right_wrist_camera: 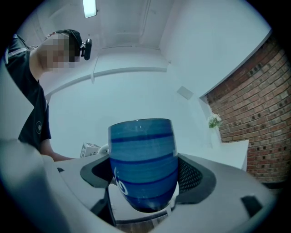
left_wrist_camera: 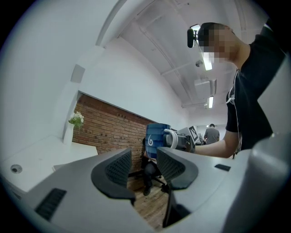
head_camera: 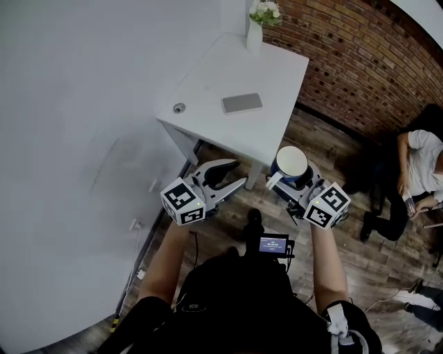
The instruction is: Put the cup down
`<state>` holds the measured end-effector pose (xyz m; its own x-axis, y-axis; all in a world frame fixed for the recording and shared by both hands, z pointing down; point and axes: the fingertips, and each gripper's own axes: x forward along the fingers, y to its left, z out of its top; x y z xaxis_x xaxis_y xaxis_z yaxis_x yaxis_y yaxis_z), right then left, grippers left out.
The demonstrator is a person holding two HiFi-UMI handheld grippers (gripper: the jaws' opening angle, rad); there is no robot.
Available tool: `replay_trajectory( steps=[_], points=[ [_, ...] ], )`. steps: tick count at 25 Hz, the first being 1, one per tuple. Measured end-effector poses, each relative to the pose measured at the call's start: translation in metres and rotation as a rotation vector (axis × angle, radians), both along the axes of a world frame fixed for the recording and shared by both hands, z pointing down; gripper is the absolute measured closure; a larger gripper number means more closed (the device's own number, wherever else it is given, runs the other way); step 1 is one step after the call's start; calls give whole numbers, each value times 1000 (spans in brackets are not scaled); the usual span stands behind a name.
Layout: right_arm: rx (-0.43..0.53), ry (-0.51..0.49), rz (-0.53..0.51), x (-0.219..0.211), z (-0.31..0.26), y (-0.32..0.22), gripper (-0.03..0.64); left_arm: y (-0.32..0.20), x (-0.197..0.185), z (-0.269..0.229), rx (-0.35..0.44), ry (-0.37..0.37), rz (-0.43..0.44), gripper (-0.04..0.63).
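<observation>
A white table (head_camera: 228, 69) fills the upper middle of the head view, set into the corner where a plain white wall (head_camera: 83, 104) on the left meets a red brick wall (head_camera: 346, 55) at the upper right. Below it runs a dark wooden plank floor (head_camera: 332, 152). On the table lie a grey phone (head_camera: 241, 103), face up near the middle, and a small round fitting (head_camera: 179, 108) at the left edge. A white vase (head_camera: 255, 36) of pale flowers stands at the far corner. A seated person (head_camera: 415, 173) shows at the right edge of the frame, well apart from the table. The right gripper view shows a ceiling light (right_wrist_camera: 91, 7) at the top.

The cup (head_camera: 291, 160) is blue with darker bands and white inside. It is held upright in the air above the floor, just below the table's near edge, and does not touch the table. The right gripper (head_camera: 292, 181) has its jaws clamped on the cup's sides. The left gripper (head_camera: 235, 173) hangs to the left of it at the same height, its jaws spread with nothing between them.

A white swirl mark, much like a 6, sits on the cup's side. The gripper cubes carry black-and-white square markers. A small screen (head_camera: 273, 243) at lower centre shows digits too small to read.
</observation>
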<state>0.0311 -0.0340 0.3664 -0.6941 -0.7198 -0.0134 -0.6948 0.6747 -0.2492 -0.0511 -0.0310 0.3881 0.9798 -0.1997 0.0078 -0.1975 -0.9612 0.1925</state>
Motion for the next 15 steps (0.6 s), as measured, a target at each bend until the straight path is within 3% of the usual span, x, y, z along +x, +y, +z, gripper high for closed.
replay_trajectory(
  steps=[15],
  points=[
    [2, -8, -91, 61, -8, -106, 216, -103, 77, -11, -13, -15, -25, 433]
  ],
)
